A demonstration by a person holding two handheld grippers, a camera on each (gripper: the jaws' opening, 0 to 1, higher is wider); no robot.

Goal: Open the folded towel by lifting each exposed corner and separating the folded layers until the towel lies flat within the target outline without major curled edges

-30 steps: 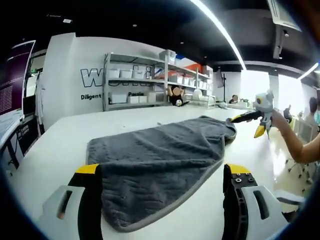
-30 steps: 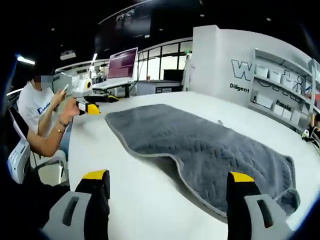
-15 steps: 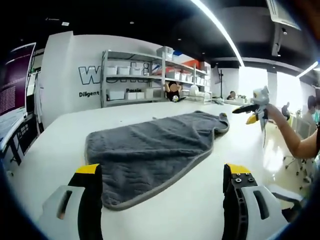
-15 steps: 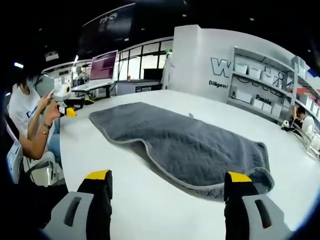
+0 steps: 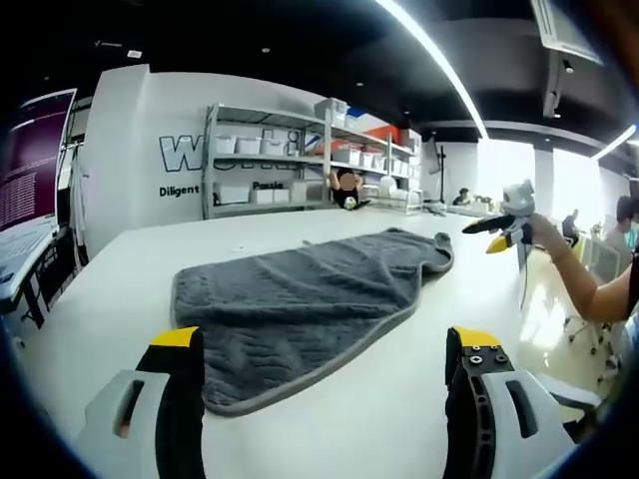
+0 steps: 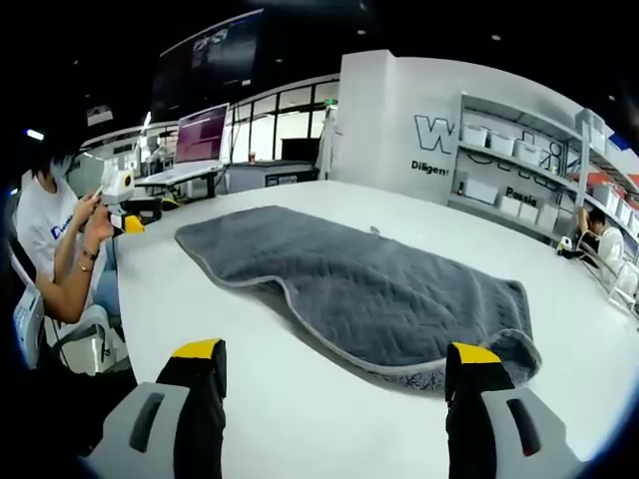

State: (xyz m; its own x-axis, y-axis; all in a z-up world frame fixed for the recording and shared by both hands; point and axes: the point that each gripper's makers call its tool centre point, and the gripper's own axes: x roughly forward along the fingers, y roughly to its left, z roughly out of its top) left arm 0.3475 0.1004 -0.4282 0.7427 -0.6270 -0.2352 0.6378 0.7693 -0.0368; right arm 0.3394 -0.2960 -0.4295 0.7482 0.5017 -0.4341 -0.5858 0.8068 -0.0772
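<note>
A grey quilted towel (image 5: pixel 300 299) with a lighter trim lies spread on the white table (image 5: pixel 140 269), its near edge wavy and its far end slightly bunched. My left gripper (image 5: pixel 324 359) stands open above the table just short of the towel's near corner, holding nothing. From the other side the same towel (image 6: pixel 359 289) stretches across, with a curled corner near my right jaw. My right gripper (image 6: pixel 334 374) is open over bare table in front of it, apart from the towel. The other gripper (image 5: pixel 504 220) shows at the far right of the left gripper view, held in a hand.
Shelving with white bins (image 5: pixel 270 160) lines the far wall. A seated person (image 6: pixel 60 239) is at the table's left end in the right gripper view, holding the other gripper (image 6: pixel 120 190). A laptop (image 6: pixel 200 135) sits on a desk behind.
Both views have shifted a little as the hands drew back from the towel. The towel lies much as before; both grippers stay open.
</note>
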